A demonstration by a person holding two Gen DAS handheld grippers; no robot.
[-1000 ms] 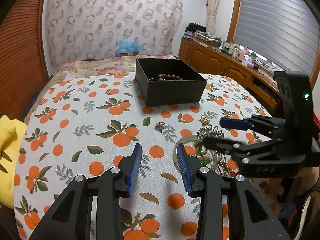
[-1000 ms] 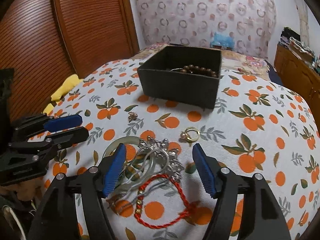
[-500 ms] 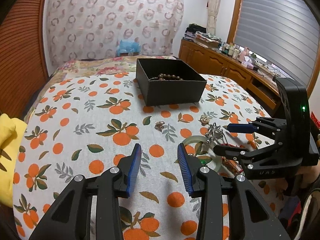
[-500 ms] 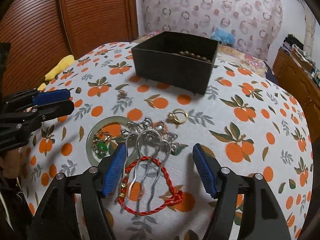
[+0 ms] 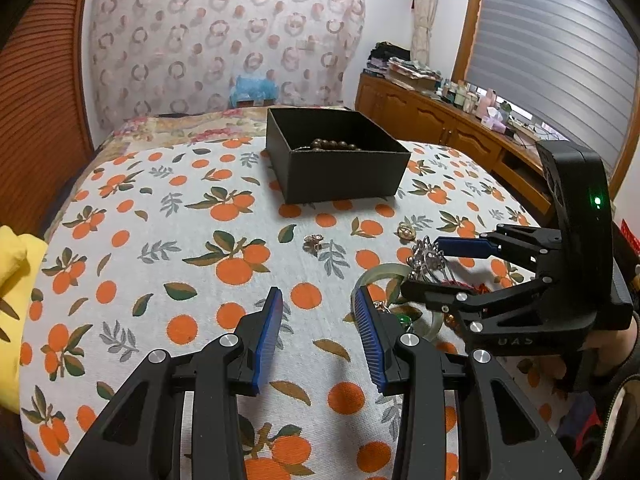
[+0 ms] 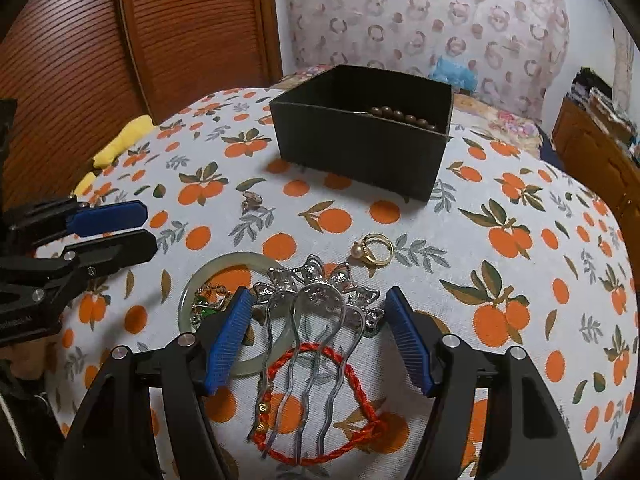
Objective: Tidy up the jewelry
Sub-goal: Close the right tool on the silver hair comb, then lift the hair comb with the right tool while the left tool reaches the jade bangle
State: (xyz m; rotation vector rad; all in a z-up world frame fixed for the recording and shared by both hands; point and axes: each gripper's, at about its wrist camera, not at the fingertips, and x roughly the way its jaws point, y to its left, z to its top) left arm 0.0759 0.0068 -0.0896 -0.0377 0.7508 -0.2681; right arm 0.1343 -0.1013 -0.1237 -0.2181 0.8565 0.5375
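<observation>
A silver hair comb [image 6: 316, 300] lies on the orange-print cloth, across a red cord bracelet [image 6: 360, 392] and a pale jade bangle [image 6: 224, 268]. My right gripper [image 6: 320, 336] straddles the comb's ornate head. Its jaws are closing, and both pads stand just clear of the comb's sides. A gold pearl ring [image 6: 374, 248] and a small earring [image 6: 252, 200] lie beyond it. The black box [image 6: 360, 152] holds brown beads [image 6: 400, 116]. My left gripper [image 5: 318, 336] hovers partly open over bare cloth, left of the pile, with nothing between its fingers.
A green charm [image 6: 204, 304] sits inside the bangle. A yellow cloth [image 5: 12, 256] lies at the table's left edge. A wooden cabinet [image 5: 440, 128] with clutter runs along the right wall, and a slatted wooden door [image 6: 180, 32] stands behind the table.
My right gripper has come down over the jewelry pile so the hair comb now sits between its fingers, and its jaws have narrowed. The left gripper has stayed put.
</observation>
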